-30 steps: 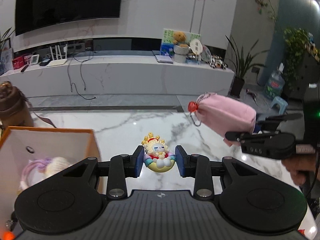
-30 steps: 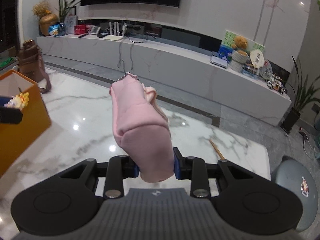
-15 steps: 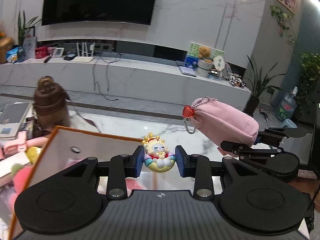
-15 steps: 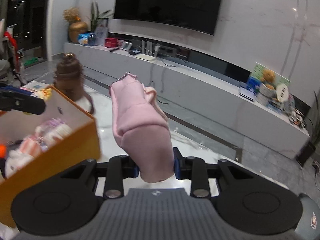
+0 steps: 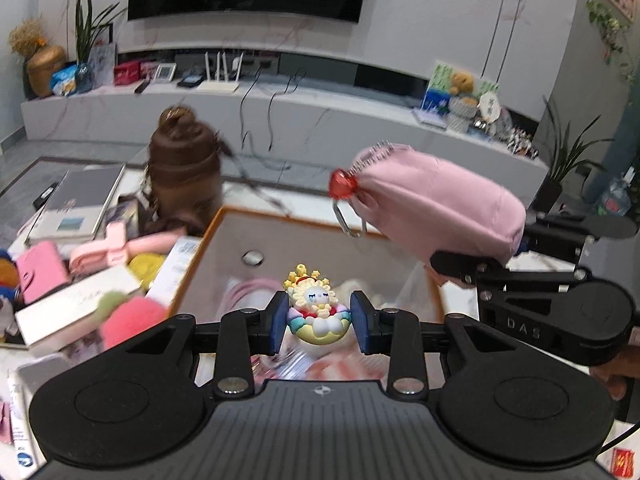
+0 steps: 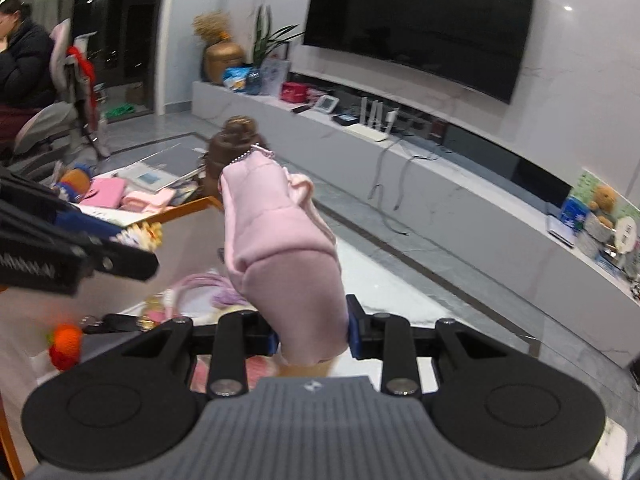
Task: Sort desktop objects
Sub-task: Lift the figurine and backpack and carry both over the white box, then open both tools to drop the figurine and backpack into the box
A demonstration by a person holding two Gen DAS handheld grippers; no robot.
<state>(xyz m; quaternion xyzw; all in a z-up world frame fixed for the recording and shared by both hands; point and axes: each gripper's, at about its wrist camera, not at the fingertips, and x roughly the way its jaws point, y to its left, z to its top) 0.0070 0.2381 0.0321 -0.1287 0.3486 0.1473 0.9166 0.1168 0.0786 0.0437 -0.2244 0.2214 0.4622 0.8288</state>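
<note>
My left gripper [image 5: 319, 326] is shut on a small sun-and-rainbow figurine [image 5: 316, 312] and holds it above the open orange box [image 5: 224, 216]. My right gripper [image 6: 312, 334] is shut on a pink pouch [image 6: 280, 252] with a bead chain; in the left wrist view the pouch [image 5: 436, 208] with its red heart charm [image 5: 343, 185] hangs over the box's right side. The box [image 6: 188, 208] holds several soft toys and pink items. The left gripper [image 6: 72, 256] shows at the left of the right wrist view.
A brown bottle [image 5: 184, 168] stands behind the box. Books [image 5: 76, 204], a pink wallet [image 5: 40, 274] and plush toys [image 5: 132, 316] crowd the marble table to the left of the box. A TV console [image 5: 280, 120] runs along the back wall. A person [image 6: 24, 64] sits far left.
Both grippers have swung left with their loads. They were over bare marble to the right of the box; now they are above its opening, and the clutter left of the box has come into view.
</note>
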